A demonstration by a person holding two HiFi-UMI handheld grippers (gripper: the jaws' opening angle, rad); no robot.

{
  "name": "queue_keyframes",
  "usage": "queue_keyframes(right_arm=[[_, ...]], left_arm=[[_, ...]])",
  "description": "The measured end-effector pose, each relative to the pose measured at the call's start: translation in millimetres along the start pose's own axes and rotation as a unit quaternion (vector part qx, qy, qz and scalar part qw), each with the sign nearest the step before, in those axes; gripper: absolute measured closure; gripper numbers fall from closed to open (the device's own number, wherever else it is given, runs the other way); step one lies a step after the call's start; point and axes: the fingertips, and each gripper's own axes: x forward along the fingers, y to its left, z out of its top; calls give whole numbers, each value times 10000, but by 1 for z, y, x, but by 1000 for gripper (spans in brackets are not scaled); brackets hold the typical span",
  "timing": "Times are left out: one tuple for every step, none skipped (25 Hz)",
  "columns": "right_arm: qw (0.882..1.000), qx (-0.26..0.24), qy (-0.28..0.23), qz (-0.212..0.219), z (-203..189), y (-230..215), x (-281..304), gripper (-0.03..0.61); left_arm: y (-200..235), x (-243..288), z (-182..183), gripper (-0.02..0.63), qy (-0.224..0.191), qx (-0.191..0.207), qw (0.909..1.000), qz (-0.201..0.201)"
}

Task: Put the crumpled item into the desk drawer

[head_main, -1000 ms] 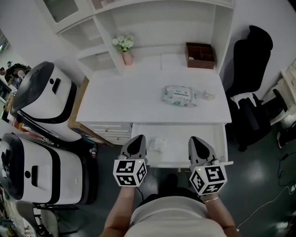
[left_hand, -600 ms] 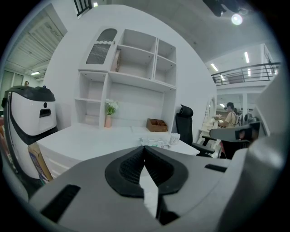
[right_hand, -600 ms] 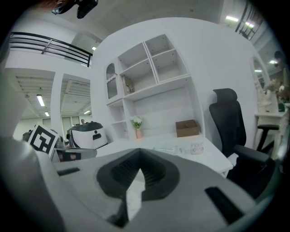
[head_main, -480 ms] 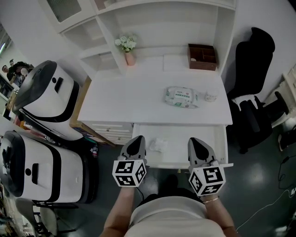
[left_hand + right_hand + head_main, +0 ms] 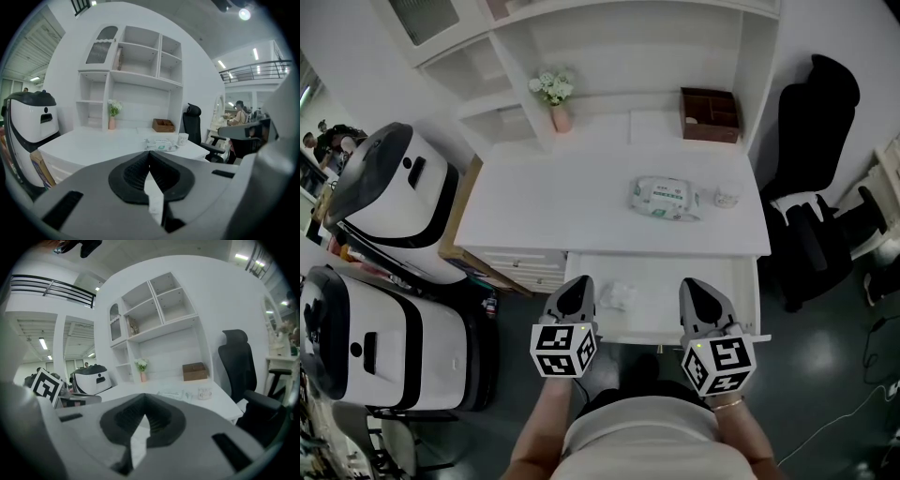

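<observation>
In the head view the white desk (image 5: 544,202) fills the middle of the frame, and its drawer (image 5: 666,281) stands pulled out below the desk's front edge. The crumpled item (image 5: 622,296) lies inside the drawer at its left end, apart from both tools. The left gripper (image 5: 577,282) sits at the drawer's lower left corner, just beside the crumpled item. The right gripper (image 5: 694,284) is over the drawer's front lip toward the right wall, and bare drawer floor lies between the two. On the desk top a pack of wipes (image 5: 665,197) and a small cup (image 5: 727,198) lie right of centre, well back from the front edge. A brown box (image 5: 709,112) and a flower vase (image 5: 553,94) stand against the shelving at the top. White machines (image 5: 389,202) crowd the left of the frame and a black chair (image 5: 811,169) the right. In the left gripper view the left gripper (image 5: 149,154) has its jaws clenched tip to tip with nothing held; the desk edge crosses mid-frame, with the pack of wipes (image 5: 159,144) beyond. In the right gripper view the right gripper (image 5: 144,399) is likewise clenched and empty, the black chair (image 5: 239,366) stands at right and the cup (image 5: 204,393) is near the desk's right edge.
</observation>
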Motion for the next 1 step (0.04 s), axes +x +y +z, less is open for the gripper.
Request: queue_keyframes(right_arm=[[10000,-11,4,12,0,-1,2,577]], left_arm=[[0,2,-1,620,24,44,10000,16]])
